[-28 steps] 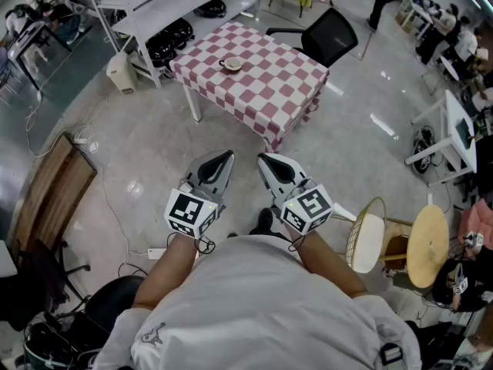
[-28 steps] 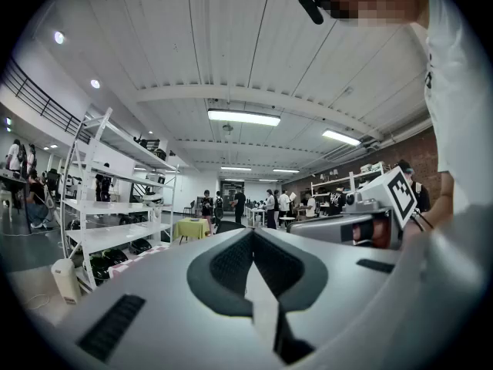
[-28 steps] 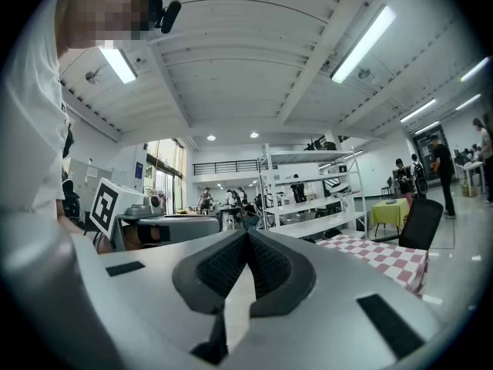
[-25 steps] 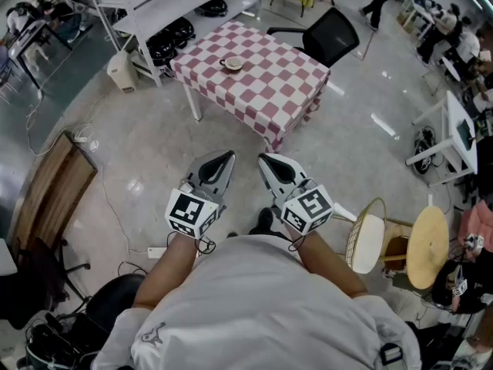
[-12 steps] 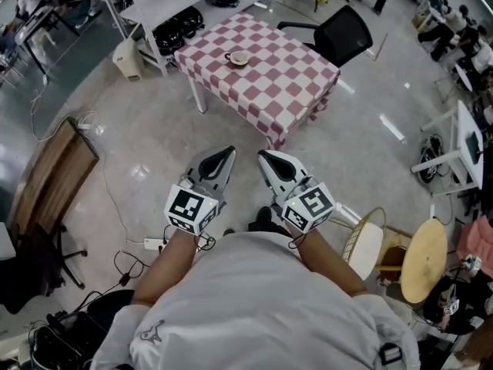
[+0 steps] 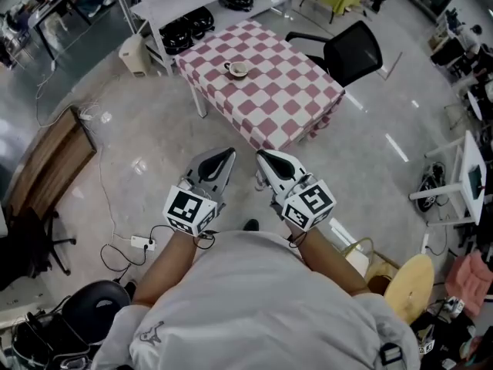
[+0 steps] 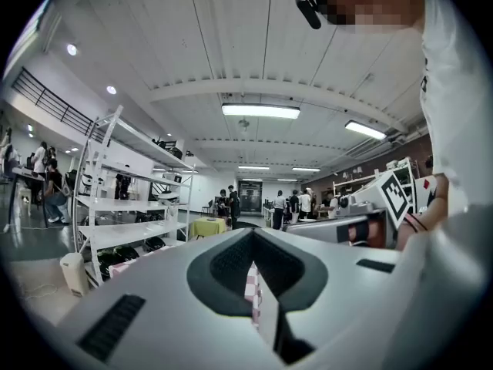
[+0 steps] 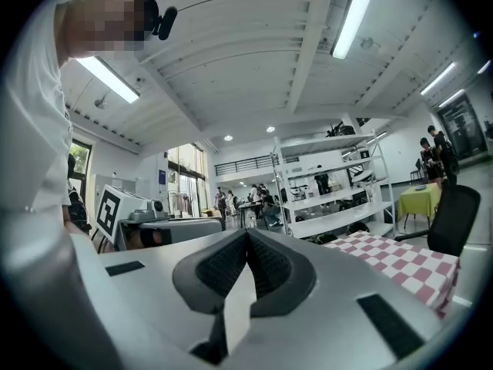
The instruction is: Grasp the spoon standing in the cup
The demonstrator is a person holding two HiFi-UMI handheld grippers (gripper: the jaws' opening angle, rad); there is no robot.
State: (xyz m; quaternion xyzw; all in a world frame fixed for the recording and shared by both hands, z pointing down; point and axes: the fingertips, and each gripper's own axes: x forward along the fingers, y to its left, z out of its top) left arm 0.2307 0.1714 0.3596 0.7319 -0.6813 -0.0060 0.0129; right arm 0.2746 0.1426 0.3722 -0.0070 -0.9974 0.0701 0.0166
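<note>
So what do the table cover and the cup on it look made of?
The table cover: likely cloth or vinyl, matte pink-and-white check, hanging over the edges. The cup: probably glazed ceramic, pale and smooth, too small to be sure.

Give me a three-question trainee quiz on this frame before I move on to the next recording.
1. True or false: the left tool is touching the cup.
2. The cup stands on: A) the white shelving, B) the checkered table, C) the black chair.
3. Fill in: the jaws of the left tool and the right tool are both ____ with nothing between them.

Key: 1 false, as it is held near the person's body, far from the table; 2 B; 3 shut.
</note>
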